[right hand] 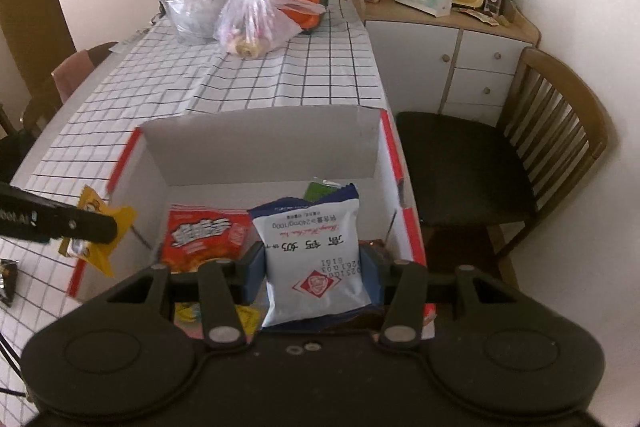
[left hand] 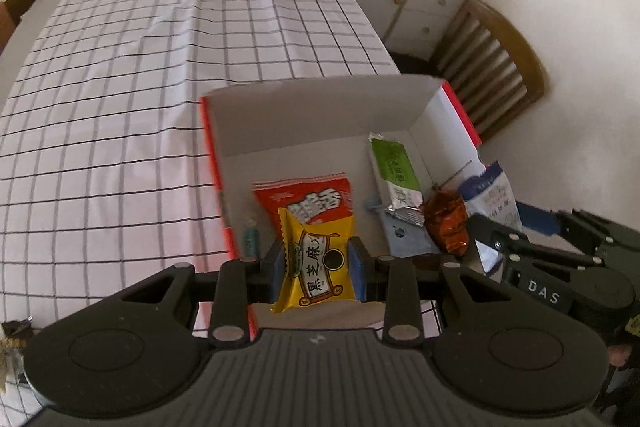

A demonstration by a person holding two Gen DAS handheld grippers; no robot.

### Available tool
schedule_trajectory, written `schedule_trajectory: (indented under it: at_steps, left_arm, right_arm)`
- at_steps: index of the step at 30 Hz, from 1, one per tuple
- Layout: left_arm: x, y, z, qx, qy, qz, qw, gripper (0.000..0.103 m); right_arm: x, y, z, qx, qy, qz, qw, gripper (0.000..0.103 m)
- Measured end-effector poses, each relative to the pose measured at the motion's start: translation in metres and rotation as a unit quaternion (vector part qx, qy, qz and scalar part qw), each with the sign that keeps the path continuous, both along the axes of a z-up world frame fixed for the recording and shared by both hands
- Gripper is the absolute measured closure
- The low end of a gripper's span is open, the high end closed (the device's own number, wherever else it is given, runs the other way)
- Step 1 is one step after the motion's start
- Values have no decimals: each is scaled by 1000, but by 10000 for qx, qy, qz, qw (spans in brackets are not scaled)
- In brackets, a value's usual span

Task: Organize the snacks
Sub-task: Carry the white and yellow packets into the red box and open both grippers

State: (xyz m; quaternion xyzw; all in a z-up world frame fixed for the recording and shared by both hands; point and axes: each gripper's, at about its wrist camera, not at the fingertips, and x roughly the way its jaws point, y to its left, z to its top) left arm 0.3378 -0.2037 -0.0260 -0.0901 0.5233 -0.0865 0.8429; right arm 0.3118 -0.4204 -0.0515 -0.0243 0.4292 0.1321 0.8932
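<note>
Left wrist view: the left gripper [left hand: 318, 263] is closed on a yellow packet [left hand: 316, 261], held upright at the near edge of the open box [left hand: 320, 119], with a red packet [left hand: 304, 197] just ahead and below.

Right wrist view: the right gripper [right hand: 314, 275] clamps a white pouch [right hand: 316, 259], its long axis pointing forward, over the box's right half. Both likely drop straight down.
</note>
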Motion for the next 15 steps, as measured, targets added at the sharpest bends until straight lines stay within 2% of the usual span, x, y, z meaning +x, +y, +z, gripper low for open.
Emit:
schedule_trajectory:
  at_steps: [15]
  left_arm:
    - [59, -31, -55, 133, 528, 21, 9985, 71]
  right_arm:
    - [40, 16, -41, -407, 386, 359, 9978, 55]
